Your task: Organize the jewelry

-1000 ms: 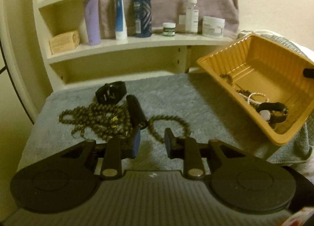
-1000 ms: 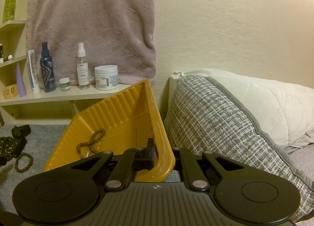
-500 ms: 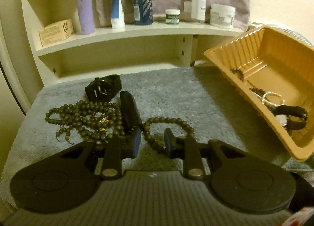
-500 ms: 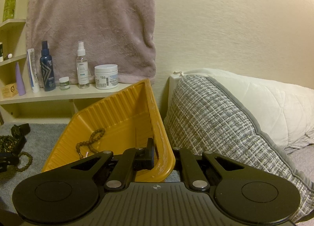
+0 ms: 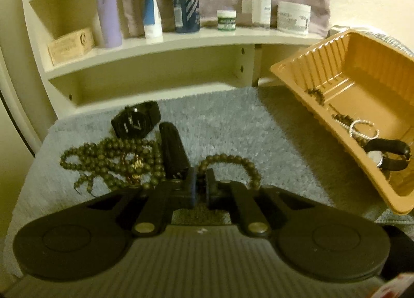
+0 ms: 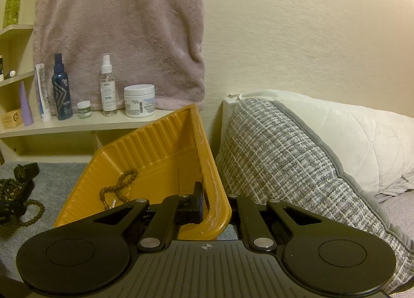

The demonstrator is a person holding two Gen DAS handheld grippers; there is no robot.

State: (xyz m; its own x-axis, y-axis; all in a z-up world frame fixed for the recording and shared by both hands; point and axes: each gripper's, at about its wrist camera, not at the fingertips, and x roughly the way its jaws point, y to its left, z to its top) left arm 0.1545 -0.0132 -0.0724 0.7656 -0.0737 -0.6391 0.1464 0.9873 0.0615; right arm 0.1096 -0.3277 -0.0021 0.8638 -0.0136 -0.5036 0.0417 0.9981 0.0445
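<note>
My left gripper point(image 5: 201, 186) is low over the grey mat and its jaws are closing. The near left end of a brown bead bracelet point(image 5: 233, 159) is pinched between them. Left of it lie a tangled long bead necklace point(image 5: 108, 153), a black watch point(image 5: 134, 122) and a black strap-like piece point(image 5: 173, 150). My right gripper point(image 6: 214, 207) is shut on the near rim of the orange tray point(image 6: 155, 148), holding it tilted. Inside the tray point(image 5: 336, 65) are a black-strap watch point(image 5: 385, 153), a pearl bracelet point(image 5: 362, 128) and brown beads point(image 6: 124, 184).
A cream shelf point(image 5: 181, 44) behind the mat carries bottles, tubes, jars and a small box. A mauve towel point(image 6: 121, 26) hangs on the wall. A grey woven pillow point(image 6: 284, 163) and a white one point(image 6: 349, 132) lie right of the tray.
My left gripper has moved forward and down to the bracelet, and its jaws have gone from apart to nearly together on the beads. The right gripper and tray have not moved.
</note>
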